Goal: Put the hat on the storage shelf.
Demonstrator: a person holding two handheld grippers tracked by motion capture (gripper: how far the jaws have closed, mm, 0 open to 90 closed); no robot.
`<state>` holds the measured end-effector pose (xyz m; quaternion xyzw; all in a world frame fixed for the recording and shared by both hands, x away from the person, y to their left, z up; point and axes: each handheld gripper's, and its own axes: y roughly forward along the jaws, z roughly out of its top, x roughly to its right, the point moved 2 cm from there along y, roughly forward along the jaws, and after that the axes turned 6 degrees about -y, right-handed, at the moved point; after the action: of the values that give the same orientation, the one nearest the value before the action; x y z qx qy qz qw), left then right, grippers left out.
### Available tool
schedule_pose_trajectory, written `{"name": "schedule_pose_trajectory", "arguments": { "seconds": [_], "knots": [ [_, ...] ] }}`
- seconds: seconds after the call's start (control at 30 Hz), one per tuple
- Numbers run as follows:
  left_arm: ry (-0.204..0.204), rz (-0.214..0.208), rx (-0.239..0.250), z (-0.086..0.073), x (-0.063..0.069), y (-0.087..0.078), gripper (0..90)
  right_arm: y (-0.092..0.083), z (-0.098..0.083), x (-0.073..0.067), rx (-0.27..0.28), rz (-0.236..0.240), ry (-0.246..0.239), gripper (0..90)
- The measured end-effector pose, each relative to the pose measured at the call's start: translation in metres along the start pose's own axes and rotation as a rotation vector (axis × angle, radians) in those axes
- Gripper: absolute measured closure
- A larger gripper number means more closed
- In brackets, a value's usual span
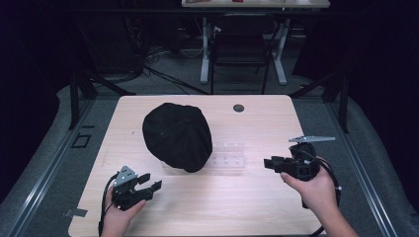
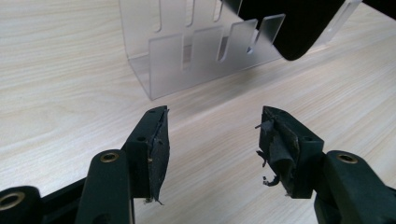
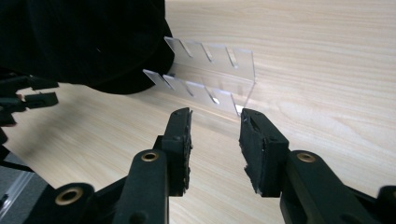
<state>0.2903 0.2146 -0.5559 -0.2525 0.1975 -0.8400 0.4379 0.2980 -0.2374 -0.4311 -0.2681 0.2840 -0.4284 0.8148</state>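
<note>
Black rounded fabric cap (image 1: 177, 136) mid-table on pale wooden tabletop (image 1: 257, 197), draped over left end of clear slotted acrylic rack (image 1: 228, 154); matte, domed, faint seams. Left gripper (image 1: 154, 181) near front-left, jaws apart, empty. Right gripper (image 1: 267, 163) beside rack's right end, jaws parted, nothing between.

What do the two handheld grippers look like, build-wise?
Both are black, blocky two-jaw units. The left gripper and the right gripper each carry a grey three-cornered plate on top and trail a black cable. The jaws have brass-coloured pivot bushings and black pads, frayed at the edges in the left gripper view. No sleeves visible.
</note>
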Motion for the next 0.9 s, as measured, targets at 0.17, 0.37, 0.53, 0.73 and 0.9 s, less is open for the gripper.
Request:
{"name": "schedule_pose_trajectory", "arguments": {
  "seconds": [0.17,0.37,0.53,0.73,0.9],
  "knots": [
    [-0.015,0.005,0.004,-0.003,-0.004,-0.001,43.1,0.006,-0.018,0.004,0.015,-0.036,-0.017,59.1],
    [-0.014,0.013,-0.008,-0.006,-0.006,0.001,42.3,0.019,-0.042,0.005,0.042,-0.071,-0.039,51.7],
    [-0.011,0.019,-0.012,-0.007,-0.006,0.003,41.2,0.035,-0.061,0.008,0.063,-0.112,-0.082,42.9],
    [-0.012,0.019,-0.014,-0.008,-0.007,0.004,40.5,0.049,-0.078,0.014,0.097,-0.168,-0.108,38.3],
    [-0.011,0.018,-0.011,-0.009,-0.006,0.005,40.3,0.06,-0.092,0.015,0.108,-0.199,-0.137,37.1]
  ]
}}
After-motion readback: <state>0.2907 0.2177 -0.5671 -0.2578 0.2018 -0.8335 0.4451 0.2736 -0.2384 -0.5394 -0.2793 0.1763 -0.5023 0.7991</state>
